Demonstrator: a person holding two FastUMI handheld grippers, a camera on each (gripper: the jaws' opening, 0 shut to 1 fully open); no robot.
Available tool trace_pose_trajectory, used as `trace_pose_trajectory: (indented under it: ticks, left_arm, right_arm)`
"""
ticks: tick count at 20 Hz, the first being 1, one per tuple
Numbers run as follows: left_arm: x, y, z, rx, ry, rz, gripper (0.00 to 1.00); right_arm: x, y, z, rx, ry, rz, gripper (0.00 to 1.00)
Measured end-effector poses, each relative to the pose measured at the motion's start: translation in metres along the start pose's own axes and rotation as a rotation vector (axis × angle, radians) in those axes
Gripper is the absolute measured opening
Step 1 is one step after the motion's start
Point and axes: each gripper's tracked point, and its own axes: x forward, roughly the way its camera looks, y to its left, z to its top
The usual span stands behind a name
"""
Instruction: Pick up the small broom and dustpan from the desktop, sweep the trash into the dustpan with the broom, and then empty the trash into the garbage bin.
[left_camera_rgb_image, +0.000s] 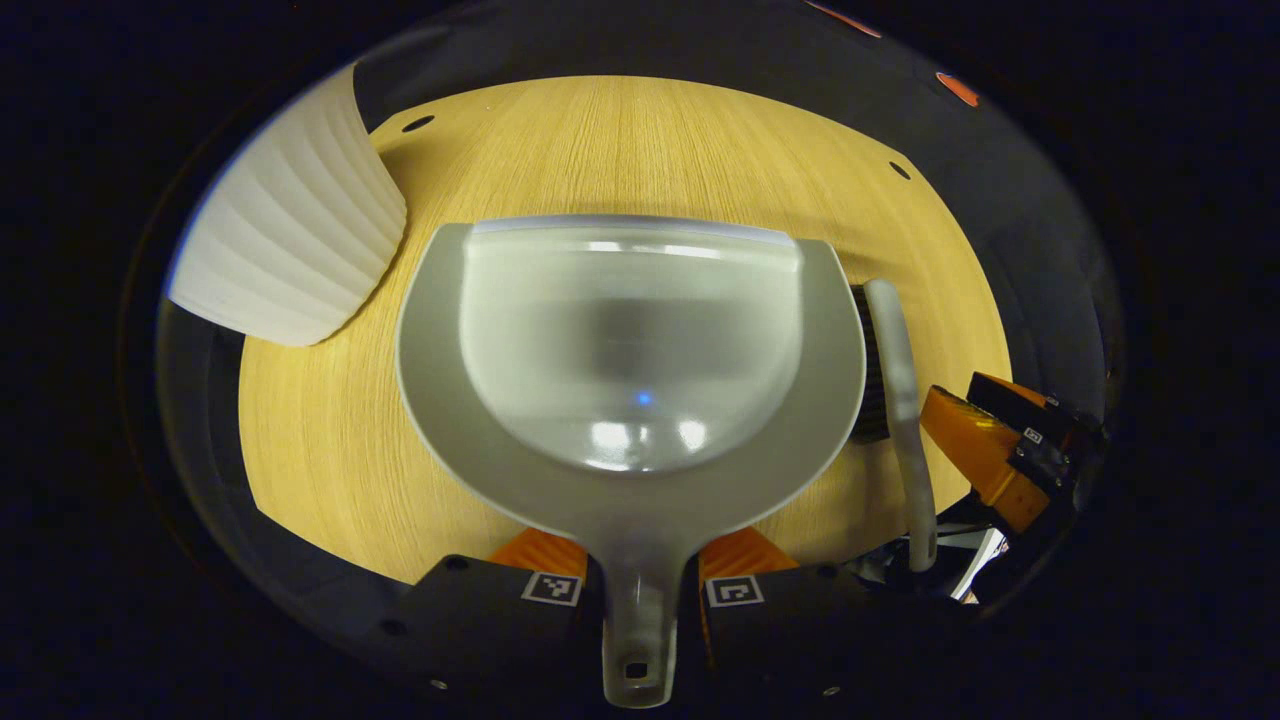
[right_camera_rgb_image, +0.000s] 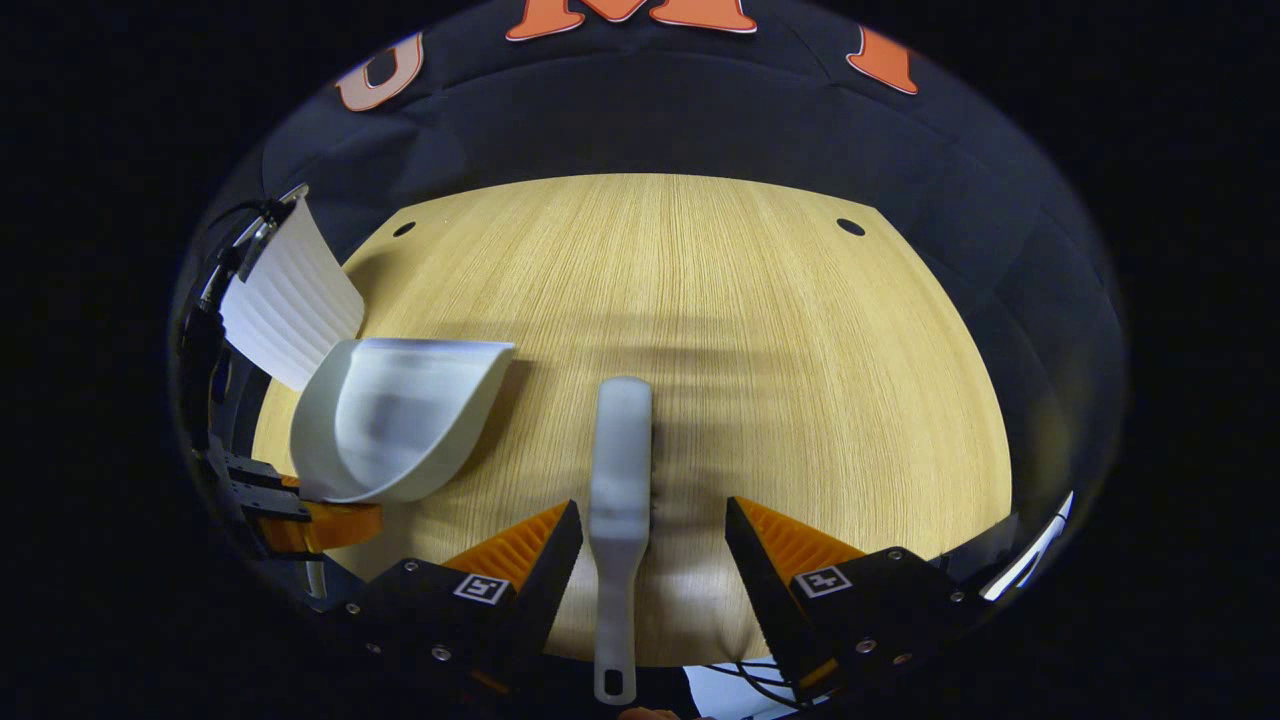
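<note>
Wooden desk (right_camera_rgb_image: 760, 330) first: wide, bare of any trash as far as could be seen. White ribbed bin (left_camera_rgb_image: 290, 230) at the far left corner, just beside the dustpan. Grey dustpan (left_camera_rgb_image: 630, 340) flat on the desk, mouth facing away, handle running back between the left gripper (left_camera_rgb_image: 640, 590) fingers; closed snug on that handle from the look of it. Small broom (right_camera_rgb_image: 620, 470) lying just right of the dustpan, bristles toward it, handle pointing back. Right gripper (right_camera_rgb_image: 655, 545) spread wide around the broom handle, with clear gaps on both sides, so nothing gripped there yet.

Looked like the pick-up step, half done: dustpan in hand, broom not. Next move probably needed a squeeze on the broom handle, centred first so it wouldn't skid sideways, then a lift of both.
</note>
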Motion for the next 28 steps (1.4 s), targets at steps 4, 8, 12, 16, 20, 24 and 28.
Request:
trace_pose_trajectory:
  ticks: [4,8,12,16,20,24,28]
  left_arm:
    - [0.013,0.000,-0.007,-0.016,0.024,0.009,0.31]
    - [0.028,0.001,-0.016,-0.013,0.065,0.027,0.30]
    - [0.030,-0.004,-0.021,-0.029,0.078,0.033,0.31]
    - [0.028,-0.004,-0.022,-0.021,0.088,0.018,0.36]
    - [0.022,-0.003,-0.020,-0.022,0.083,0.024,0.59]
    - [-0.002,-0.006,-0.019,-0.008,0.085,0.017,0.70]
    - [-0.026,0.002,-0.004,0.025,-0.013,0.039,0.70]
  right_arm:
    - [0.001,0.000,-0.003,-0.003,0.011,0.007,0.88]
    - [0.001,0.000,-0.004,-0.005,0.024,0.009,0.88]
    - [0.002,0.001,-0.004,-0.008,0.034,0.011,0.88]
    - [0.001,0.001,-0.003,-0.007,0.042,0.013,0.88]
    - [0.004,0.000,-0.004,-0.002,0.041,0.016,0.88]
    - [0.008,-0.006,-0.004,0.003,0.032,0.013,0.90]
    - [-0.022,-0.014,0.020,0.014,-0.042,-0.015,0.95]
